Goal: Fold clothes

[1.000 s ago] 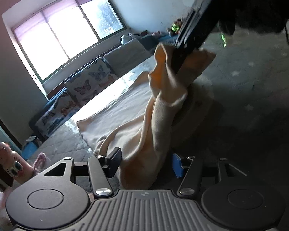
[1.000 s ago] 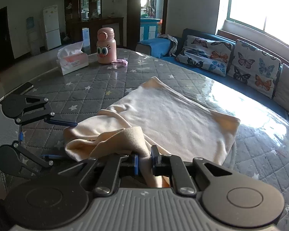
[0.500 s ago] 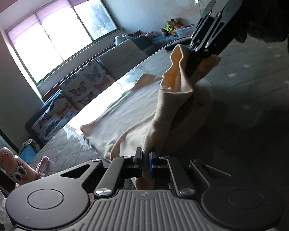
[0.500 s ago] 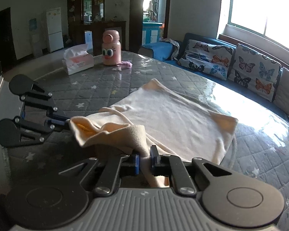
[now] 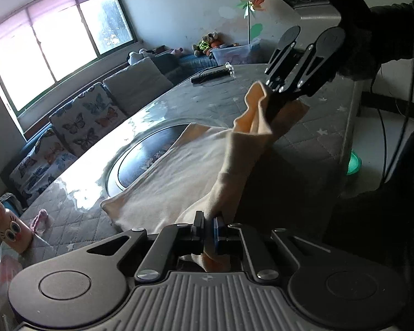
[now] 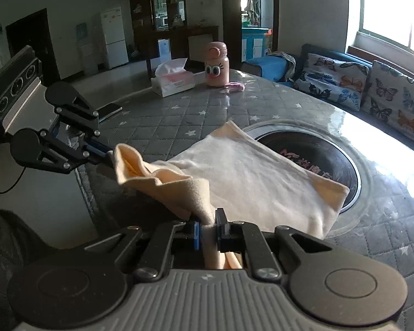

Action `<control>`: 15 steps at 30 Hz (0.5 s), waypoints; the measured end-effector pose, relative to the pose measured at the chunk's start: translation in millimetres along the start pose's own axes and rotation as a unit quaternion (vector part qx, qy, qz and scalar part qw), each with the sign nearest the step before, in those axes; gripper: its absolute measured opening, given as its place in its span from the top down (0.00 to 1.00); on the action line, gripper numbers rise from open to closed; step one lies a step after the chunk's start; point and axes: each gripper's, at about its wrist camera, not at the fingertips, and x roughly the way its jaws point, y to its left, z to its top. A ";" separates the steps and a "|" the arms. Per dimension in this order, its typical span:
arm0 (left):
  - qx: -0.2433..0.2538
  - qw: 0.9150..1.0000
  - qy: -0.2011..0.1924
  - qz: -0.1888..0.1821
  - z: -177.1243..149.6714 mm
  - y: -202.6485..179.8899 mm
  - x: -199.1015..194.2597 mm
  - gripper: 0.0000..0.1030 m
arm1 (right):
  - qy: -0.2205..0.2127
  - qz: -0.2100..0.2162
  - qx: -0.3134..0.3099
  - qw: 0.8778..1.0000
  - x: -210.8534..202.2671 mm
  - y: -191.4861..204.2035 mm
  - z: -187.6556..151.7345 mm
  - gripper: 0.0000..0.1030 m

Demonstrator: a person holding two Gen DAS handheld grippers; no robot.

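L gripper (image 5: 209, 227), apart 1 s ago, is now clamped on the cream garment's (image 6: 243, 173) near edge w/ R gripper (image 6: 207, 230) clamped beside it, edge lifted btwn them, rest lying ahead on the table (image 6: 179, 115), so the fold-over looks ready.

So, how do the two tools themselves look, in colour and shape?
Both are alike. The left tool and the right tool have black linkage fingers with silver screws, blue pads, round black discs and a ribbed grey body. A thin black cable hangs nearby.
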 end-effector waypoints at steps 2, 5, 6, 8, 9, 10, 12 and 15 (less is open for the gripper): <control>-0.015 1.000 -0.001 -0.004 2.8 10.0 6.3 0.93 | -0.004 -0.002 0.009 1.000 0.9 -9.5 7.9 0.91; -0.021 1.000 -0.006 0.008 11.0 31.0 18.8 0.93 | -0.008 -0.003 0.021 1.000 7.7 -27.9 23.1 0.90; -0.023 1.000 -0.006 0.012 14.2 38.4 23.1 0.93 | -0.008 -0.003 0.025 1.000 11.7 -34.3 29.0 0.91; -0.022 1.000 -0.002 0.022 20.4 52.9 35.4 0.93 | -0.007 -0.004 0.030 1.000 22.5 -47.8 40.0 0.91; -0.022 0.999 0.003 0.027 23.2 61.1 43.6 0.93 | -0.006 -0.005 0.034 0.999 28.8 -55.1 45.0 0.90; -0.022 0.999 0.007 0.031 25.9 69.5 52.4 0.93 | -0.003 -0.004 0.042 0.999 36.4 -63.0 49.6 0.90; -0.025 0.999 0.018 0.042 28.2 85.5 70.9 0.93 | 0.002 -0.005 0.055 0.998 51.9 -78.4 58.7 0.90; -0.040 0.997 0.036 0.048 29.3 107.0 101.3 0.93 | 0.015 -0.012 0.065 0.998 78.3 -99.3 66.6 0.90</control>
